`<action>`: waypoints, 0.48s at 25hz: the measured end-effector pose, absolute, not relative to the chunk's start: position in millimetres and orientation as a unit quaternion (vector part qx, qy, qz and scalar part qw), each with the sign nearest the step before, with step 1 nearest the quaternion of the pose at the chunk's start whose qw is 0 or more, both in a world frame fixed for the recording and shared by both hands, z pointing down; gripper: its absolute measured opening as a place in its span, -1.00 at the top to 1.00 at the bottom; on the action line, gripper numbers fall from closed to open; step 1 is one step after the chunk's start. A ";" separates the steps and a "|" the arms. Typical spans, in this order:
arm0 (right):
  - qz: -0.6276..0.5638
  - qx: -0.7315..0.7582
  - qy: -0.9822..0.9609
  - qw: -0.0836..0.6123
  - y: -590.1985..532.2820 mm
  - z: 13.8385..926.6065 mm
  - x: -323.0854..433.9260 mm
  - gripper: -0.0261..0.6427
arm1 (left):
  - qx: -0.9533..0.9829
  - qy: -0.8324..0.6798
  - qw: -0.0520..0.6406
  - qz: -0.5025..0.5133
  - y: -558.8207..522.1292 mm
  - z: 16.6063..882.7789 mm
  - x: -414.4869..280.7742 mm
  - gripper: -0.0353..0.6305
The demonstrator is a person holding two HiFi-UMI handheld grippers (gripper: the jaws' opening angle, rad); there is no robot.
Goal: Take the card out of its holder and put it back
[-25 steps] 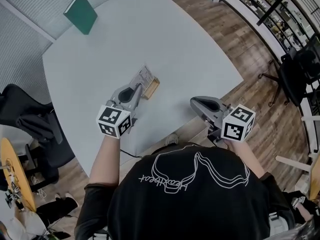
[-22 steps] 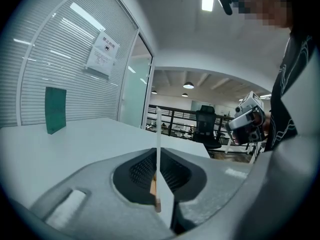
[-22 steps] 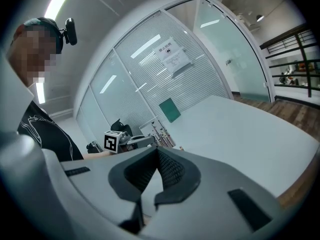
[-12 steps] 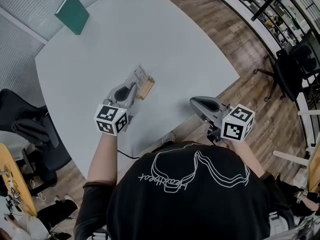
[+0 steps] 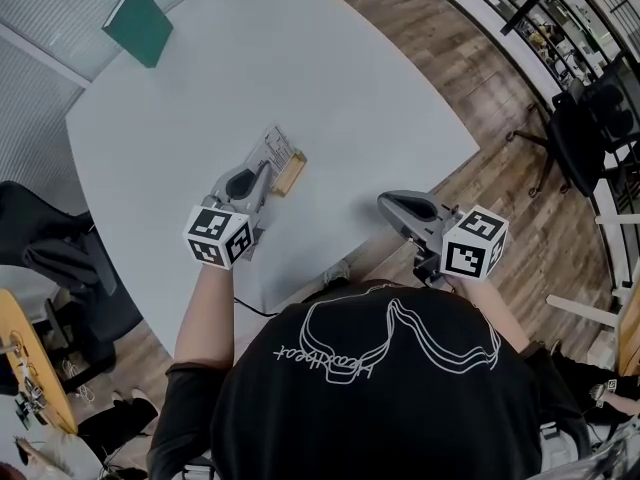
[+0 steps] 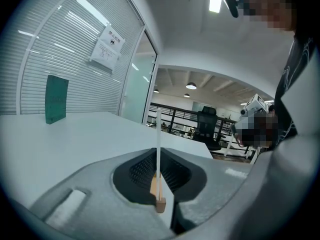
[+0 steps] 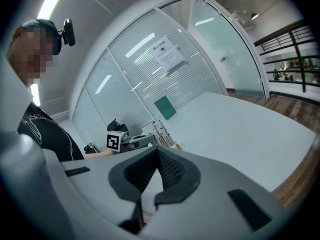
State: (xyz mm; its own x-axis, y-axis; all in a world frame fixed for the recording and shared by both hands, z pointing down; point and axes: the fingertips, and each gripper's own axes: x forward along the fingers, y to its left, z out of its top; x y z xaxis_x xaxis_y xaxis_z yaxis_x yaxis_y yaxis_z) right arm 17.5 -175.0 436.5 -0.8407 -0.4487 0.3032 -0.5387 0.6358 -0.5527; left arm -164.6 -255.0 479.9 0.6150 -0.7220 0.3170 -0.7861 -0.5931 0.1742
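Observation:
A thin white card [image 5: 272,148] stands upright over a small wooden holder [image 5: 290,175] in the middle of the grey table [image 5: 360,88]. My left gripper [image 5: 268,164] is shut on the card. In the left gripper view the card [image 6: 158,144] shows edge-on between the jaws, and its lower edge meets the wooden holder [image 6: 158,200]. My right gripper [image 5: 386,204] hovers at the table's near edge, apart from the card. Its jaws are shut with nothing between them. The right gripper view shows the left gripper [image 7: 150,140] by the card.
A green book [image 5: 138,25] leans at the table's far left corner, against a glass wall with blinds. Black office chairs stand off the table at the left [image 5: 45,238] and at the right [image 5: 590,138]. The table's near edge runs just in front of the person.
The left gripper has sunk a little with the card towards the holder, then kept still. The right gripper has stayed where it was.

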 end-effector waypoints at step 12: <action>0.331 0.275 -0.900 0.069 -180.5 440.8 14.5 0.89 | 0.877 -0.433 0.165 0.128 -252.6 499.5 -162.7 0.82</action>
